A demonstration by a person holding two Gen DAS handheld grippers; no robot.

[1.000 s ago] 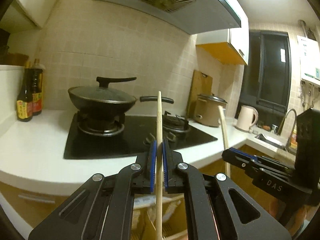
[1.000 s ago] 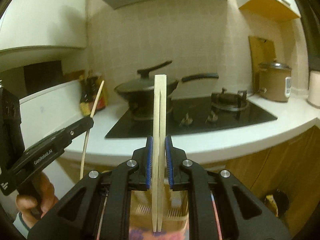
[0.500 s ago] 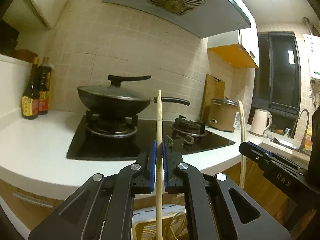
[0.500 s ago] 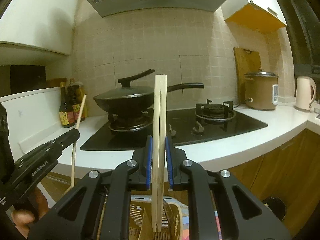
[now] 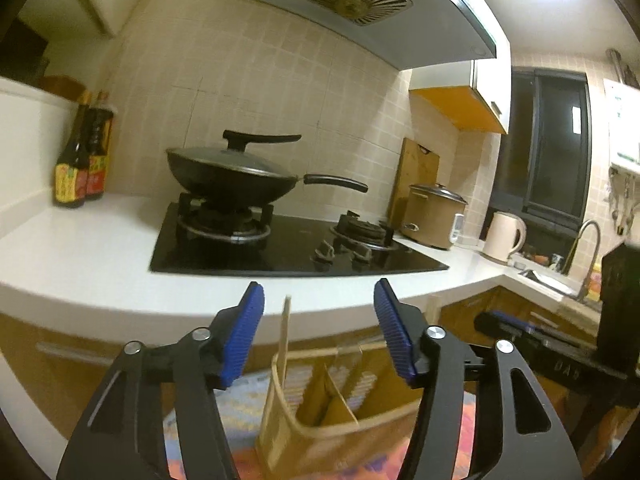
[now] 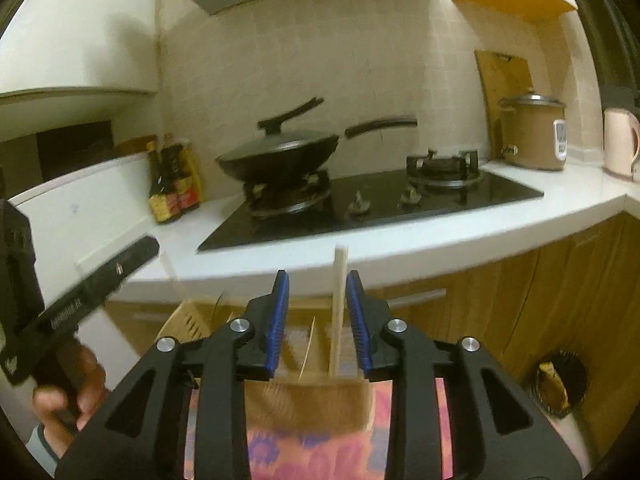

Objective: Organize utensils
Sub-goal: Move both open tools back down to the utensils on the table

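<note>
A wooden utensil holder (image 5: 340, 430) with dividers stands below the counter on a patterned cloth (image 6: 320, 456). My left gripper (image 5: 319, 287) is above it, jaws opening wide. A single chopstick (image 5: 285, 332) stands loose in the holder's left compartment, clear of both pads. In the right wrist view my right gripper (image 6: 317, 276) is also opening over the holder (image 6: 312, 400). A pair of chopsticks (image 6: 339, 304) stands upright between its pads, close to the right one and clear of the left, with the lower end inside the holder. A hand (image 6: 64, 392) carries the left gripper at that view's left edge.
The white counter (image 5: 80, 248) runs across ahead with a black hob (image 5: 288, 248), a lidded wok (image 5: 232, 176) and sauce bottles (image 5: 80, 160). A rice cooker (image 5: 434, 216), kettle (image 5: 502, 236) and tap (image 5: 588, 248) stand to the right. Wooden cabinet doors (image 6: 540, 292) lie below.
Both grippers sank toward the holder and their jaws came apart. The single chopstick and the chopstick pair slid down out of the pads into the holder.
</note>
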